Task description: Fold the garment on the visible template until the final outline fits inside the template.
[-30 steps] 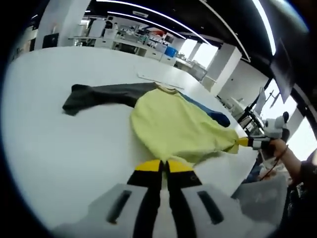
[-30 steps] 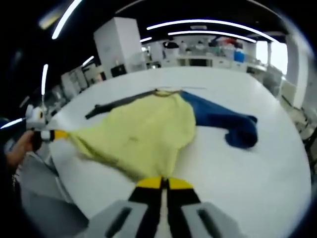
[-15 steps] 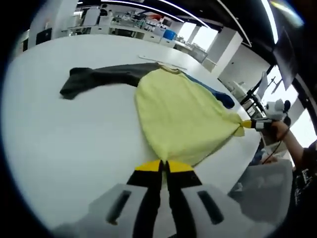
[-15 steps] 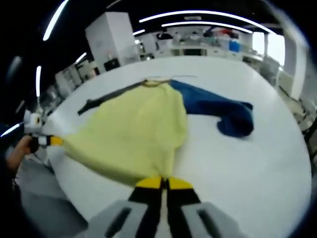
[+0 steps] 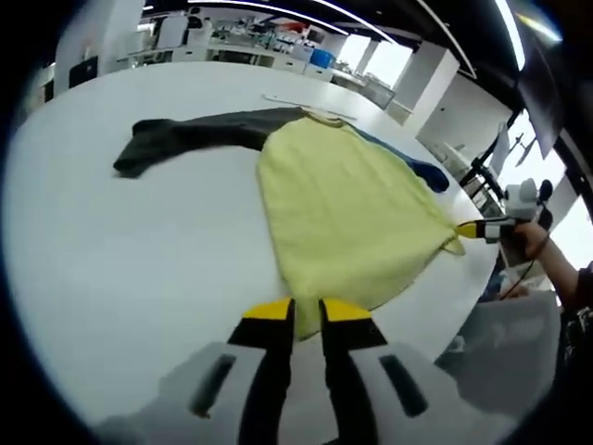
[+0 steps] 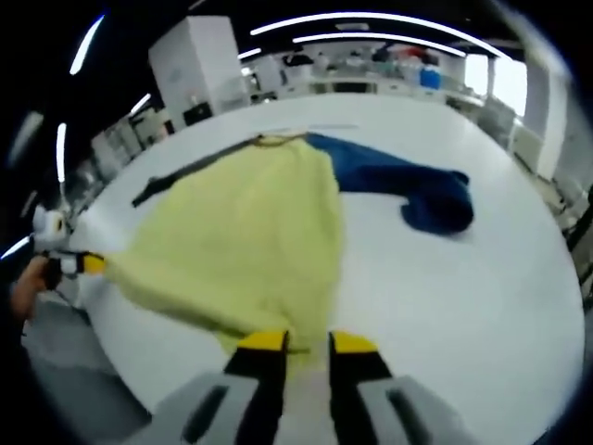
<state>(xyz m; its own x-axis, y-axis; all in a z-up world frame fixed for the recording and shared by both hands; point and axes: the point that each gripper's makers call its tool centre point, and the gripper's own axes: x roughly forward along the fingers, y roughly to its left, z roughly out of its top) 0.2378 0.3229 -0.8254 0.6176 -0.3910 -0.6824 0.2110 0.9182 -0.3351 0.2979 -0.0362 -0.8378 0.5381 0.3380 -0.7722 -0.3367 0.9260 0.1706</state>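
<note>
Lying flat on the white table (image 5: 111,260), the yellow garment (image 5: 343,209) looks light and floppy, hem just beyond both tongs. Left tongs (image 5: 306,311) and right tongs (image 6: 306,345) sit slightly parted, gripping nothing, so I'd pinch the hem corners.

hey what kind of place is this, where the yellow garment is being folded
Probably a lab or open-plan workshop: a big white table, long ceiling strip lights, and cluttered workbenches along the far wall behind the yellow garment.
</note>
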